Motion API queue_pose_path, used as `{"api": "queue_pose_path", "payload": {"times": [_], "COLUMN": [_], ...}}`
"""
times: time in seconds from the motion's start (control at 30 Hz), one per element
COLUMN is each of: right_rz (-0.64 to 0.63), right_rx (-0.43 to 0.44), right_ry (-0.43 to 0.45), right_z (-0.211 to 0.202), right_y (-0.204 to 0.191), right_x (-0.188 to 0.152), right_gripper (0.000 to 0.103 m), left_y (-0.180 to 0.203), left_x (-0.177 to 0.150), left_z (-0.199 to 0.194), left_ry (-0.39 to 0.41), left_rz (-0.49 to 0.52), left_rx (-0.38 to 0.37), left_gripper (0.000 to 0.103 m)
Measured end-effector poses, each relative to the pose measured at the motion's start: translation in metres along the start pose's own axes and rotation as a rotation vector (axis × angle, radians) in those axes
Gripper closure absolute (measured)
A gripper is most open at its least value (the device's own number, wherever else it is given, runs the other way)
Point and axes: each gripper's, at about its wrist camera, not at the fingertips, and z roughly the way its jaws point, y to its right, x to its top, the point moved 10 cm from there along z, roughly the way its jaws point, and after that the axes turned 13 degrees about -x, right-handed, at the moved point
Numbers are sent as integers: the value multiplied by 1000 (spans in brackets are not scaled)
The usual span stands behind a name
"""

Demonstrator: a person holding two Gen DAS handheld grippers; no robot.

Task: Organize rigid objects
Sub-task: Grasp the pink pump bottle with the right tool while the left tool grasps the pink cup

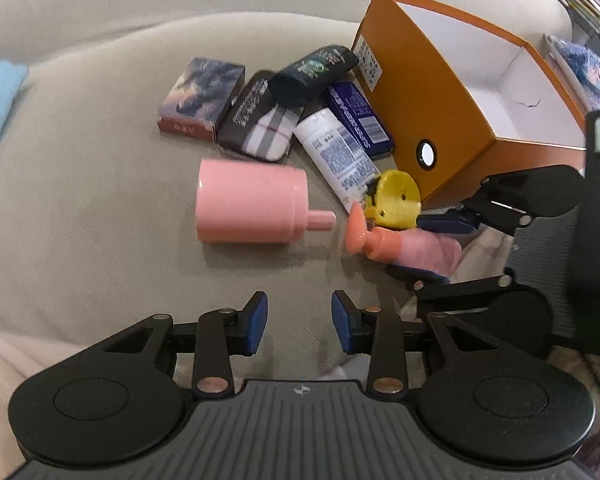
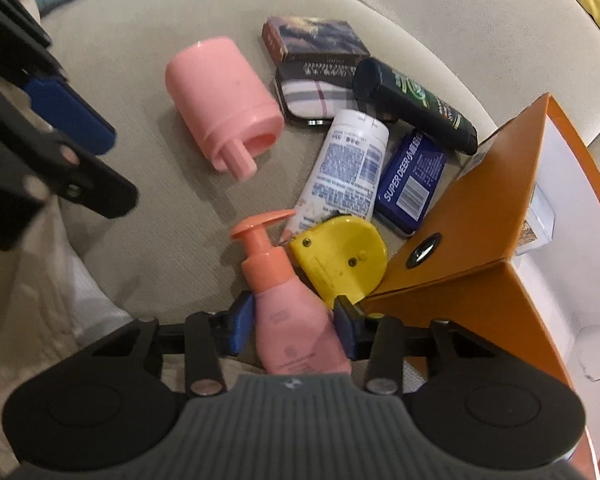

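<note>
Scene is a beige cushion (image 1: 80,184) with a clutter of small items and an orange box (image 1: 432,120) at the right, open side up, white inside.

Left to right in the left wrist view: patterned carton (image 1: 202,98) lying flat; black pouch (image 1: 260,120) with a plaid patch just beside it, touching; dark tube (image 1: 314,74) resting across the pouch's top; pink cup (image 1: 248,208) on its side in front of the pouch, stub pointing right; white tube (image 1: 338,152) lying diagonal; blue tin (image 1: 360,120) between the white tube and the box wall; yellow tape measure (image 1: 394,200) against the box corner, touching the white tube's end.

Left gripper (image 1: 299,322) hovers low over bare cushion in front of the cup, fingers spread, nothing between them.

Right gripper (image 2: 294,322) has its blue pads (image 2: 240,324) pinching the body of a pink pump bottle (image 2: 296,320), pump head (image 2: 262,222) pointing away toward the white tube. Bottle sits just beside the tape measure (image 2: 340,258), right at the box's (image 2: 480,216) near corner. Whether the bottle is lifted off the cushion, cannot tell.
</note>
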Motion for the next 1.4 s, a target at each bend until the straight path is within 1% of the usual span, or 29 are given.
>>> {"api": "queue_pose_path", "payload": {"times": [0.07, 0.2, 0.33, 0.4, 0.5, 0.57, 0.63, 0.7, 0.77, 0.8, 0.9, 1.03, 1.13, 1.2, 1.27, 1.33, 1.4], "right_rz": [49, 162, 301, 349, 378, 397, 426, 448, 466, 473, 520, 545, 578, 596, 595, 596, 592], "right_rx": [33, 117, 193, 227, 228, 231, 247, 264, 269, 278, 301, 293, 297, 302, 305, 303, 301], "right_ry": [7, 9, -35, -48, -44, -36, -31, -28, -39, -50, -93, -113, -125, -133, -133, -135, -136], "right_z": [-6, -11, -5, -3, -1, 1, 3, 6, 10, 13, 21, 23, 23, 24, 24, 24, 23], "right_y": [0, -2, 0, 1, 0, 1, 3, 6, 9, 10, 17, 21, 24, 25, 25, 24, 23], "right_x": [6, 21, 32, 37, 48, 56, 64, 70, 73, 74, 73, 69, 67, 67, 68, 68, 68], "right_gripper": [61, 61, 61, 62, 62, 62, 62, 62, 62, 62, 62, 62, 62, 62, 62, 62, 62], "left_y": [-3, -12, -22, -29, -39, -46, -51, -55, -54, -54, -52, -42, -35, -31, -29, -28, -28], "left_x": [7, 21, 33, 38, 44, 49, 53, 59, 65, 67, 72, 68, 59, 53, 46, 43, 40], "left_z": [-3, -11, -17, -18, -19, -17, -15, -14, -14, -13, -7, 5, 16, 22, 29, 34, 38], "left_ry": [3, 11, 8, -2, -12, -13, -10, 6, 21, 20, -7, -71, -129, -147, -168, -181, -185], "left_rz": [46, 118, 212, 257, 268, 257, 237, 202, 214, 239, 356, 567, 705, 795, 906, 975, 1018], "left_rx": [18, 27, 74, 101, 96, 95, 95, 77, 64, 67, 100, 135, 143, 179, 237, 279, 315], "left_gripper": [62, 62, 61, 59, 52, 42, 36, 35, 33, 32, 32, 32, 27, 22, 20, 19, 19]}}
